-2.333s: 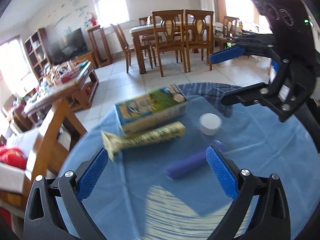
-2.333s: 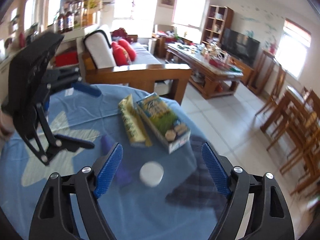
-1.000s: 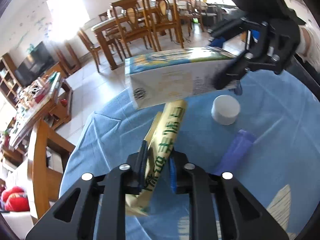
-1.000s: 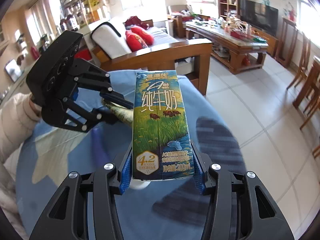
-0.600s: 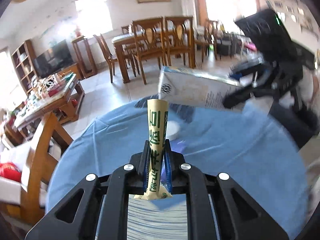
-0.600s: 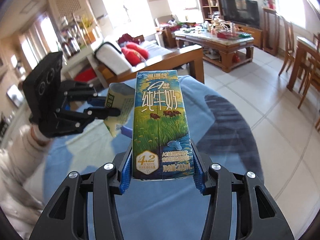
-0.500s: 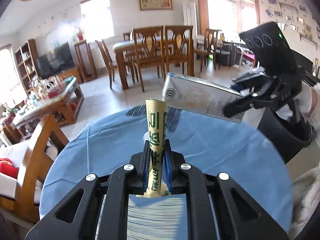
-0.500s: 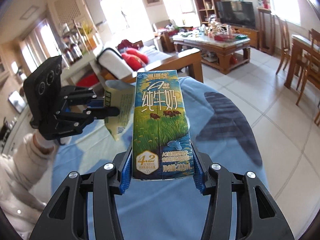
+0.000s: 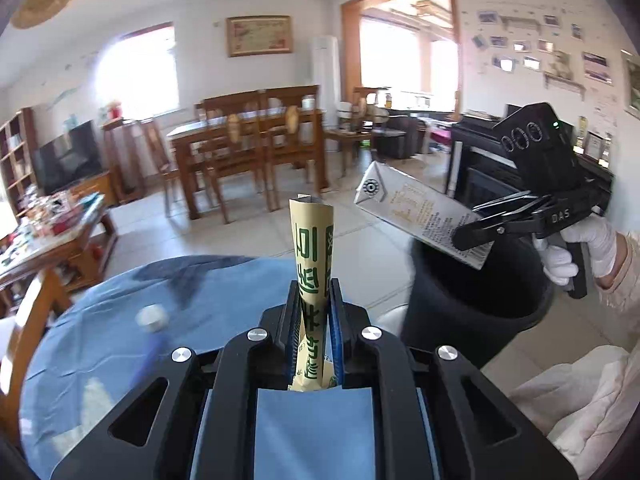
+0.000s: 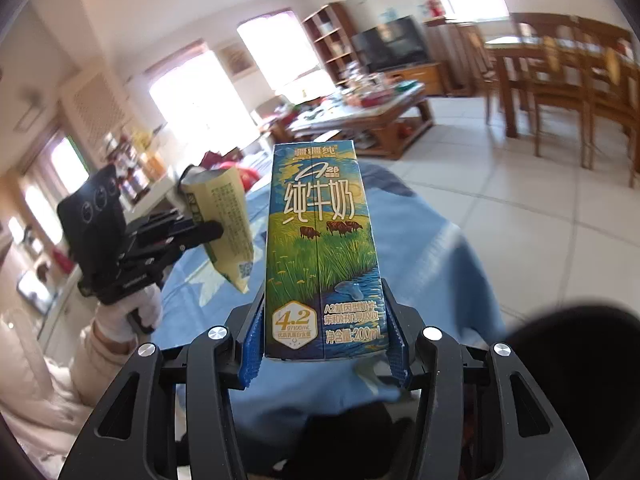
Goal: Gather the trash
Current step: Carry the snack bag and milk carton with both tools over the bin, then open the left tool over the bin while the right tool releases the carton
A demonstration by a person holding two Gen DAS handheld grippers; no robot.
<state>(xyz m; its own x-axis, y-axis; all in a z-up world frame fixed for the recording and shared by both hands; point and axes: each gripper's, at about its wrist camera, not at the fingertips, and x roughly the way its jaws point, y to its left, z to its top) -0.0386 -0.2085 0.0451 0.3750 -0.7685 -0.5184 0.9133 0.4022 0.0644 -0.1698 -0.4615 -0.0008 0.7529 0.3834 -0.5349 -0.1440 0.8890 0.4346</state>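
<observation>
My left gripper (image 9: 314,320) is shut on a flattened yellow carton (image 9: 312,248) with green print, held upright above the blue table's edge. My right gripper (image 10: 324,344) is shut on a blue and green milk carton (image 10: 322,248). In the left wrist view the milk carton (image 9: 416,212) hangs tilted over the open black trash bin (image 9: 472,292) to the right of the table. In the right wrist view the yellow carton (image 10: 222,220) and the left gripper (image 10: 200,236) show at the left, and the bin's dark rim (image 10: 576,360) fills the lower right.
A round table with a blue cloth (image 9: 120,344) holds a white cap (image 9: 151,317) and a blurred purple item (image 9: 148,356). Wooden dining chairs (image 9: 240,152), a cluttered coffee table (image 9: 52,224) and tiled floor lie beyond.
Both grippers have swung right, away from the table, each still holding its carton. The milk carton is now over the black bin, and the bin has come into both views.
</observation>
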